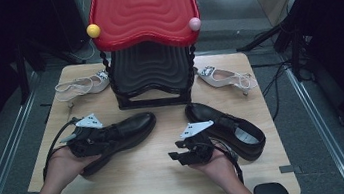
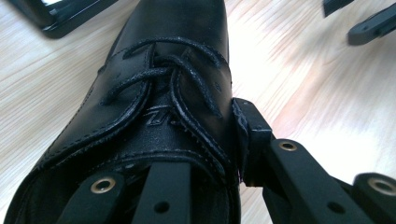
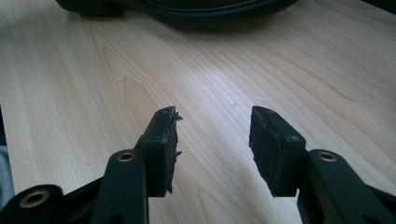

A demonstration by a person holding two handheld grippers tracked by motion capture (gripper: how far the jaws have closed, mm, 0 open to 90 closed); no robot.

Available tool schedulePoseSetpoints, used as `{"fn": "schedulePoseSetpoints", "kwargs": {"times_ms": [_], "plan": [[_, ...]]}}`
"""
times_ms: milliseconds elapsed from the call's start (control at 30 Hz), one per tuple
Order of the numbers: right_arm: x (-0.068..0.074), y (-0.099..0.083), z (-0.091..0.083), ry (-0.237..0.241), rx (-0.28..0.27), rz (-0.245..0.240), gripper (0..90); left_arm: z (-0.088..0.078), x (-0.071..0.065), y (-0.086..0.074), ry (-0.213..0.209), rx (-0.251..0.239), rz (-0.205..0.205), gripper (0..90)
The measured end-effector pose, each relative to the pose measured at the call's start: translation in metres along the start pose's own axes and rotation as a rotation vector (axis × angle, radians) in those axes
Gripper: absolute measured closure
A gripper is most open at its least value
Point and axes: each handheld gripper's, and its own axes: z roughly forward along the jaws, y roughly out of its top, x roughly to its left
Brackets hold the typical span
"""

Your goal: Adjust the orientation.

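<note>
Table (image 1: 160, 179): pale wood, holding a red-topped shoe rack (image 1: 143, 10).
Left gripper (image 1: 95, 137): clenched on the left black shoe (image 1: 129, 130), one jaw inside its opening, probably for lifting.
Right gripper (image 1: 180, 155): jaws released, empty, beside the other black shoe (image 1: 227, 127).

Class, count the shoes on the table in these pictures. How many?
4: left black shoe in the left gripper, right black shoe, white sandals at back left and back right.

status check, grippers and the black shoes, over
Left gripper shut on left black shoe, one jaw inside the opening. Right gripper open, nothing between the jaws. Right black shoe untouched. Nothing in the way.
</note>
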Motion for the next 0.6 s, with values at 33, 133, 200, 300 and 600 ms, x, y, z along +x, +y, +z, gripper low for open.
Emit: {"fn": "schedulePoseSetpoints", "kwargs": {"times_ms": [33, 133, 200, 300, 600], "plan": [[0.000, -0.001, -0.001, -0.003, -0.002, 0.001, 53.1, 0.003, -0.003, 0.003, -0.008, -0.002, -0.003, 77.2], [0.000, -0.003, -0.004, -0.013, -0.004, 0.005, 53.0, 0.010, -0.012, 0.011, -0.032, 0.014, 0.019, 77.3], [0.000, -0.005, -0.006, -0.018, -0.004, 0.013, 52.9, 0.015, -0.017, 0.015, -0.046, 0.013, 0.022, 77.0], [0.000, -0.008, -0.009, -0.022, -0.014, 0.031, 53.0, 0.023, -0.023, 0.021, -0.065, 0.013, 0.016, 77.0], [0.002, -0.015, -0.016, -0.043, -0.033, 0.041, 52.9, 0.043, -0.045, 0.033, -0.071, 0.032, 0.024, 76.5]]}}
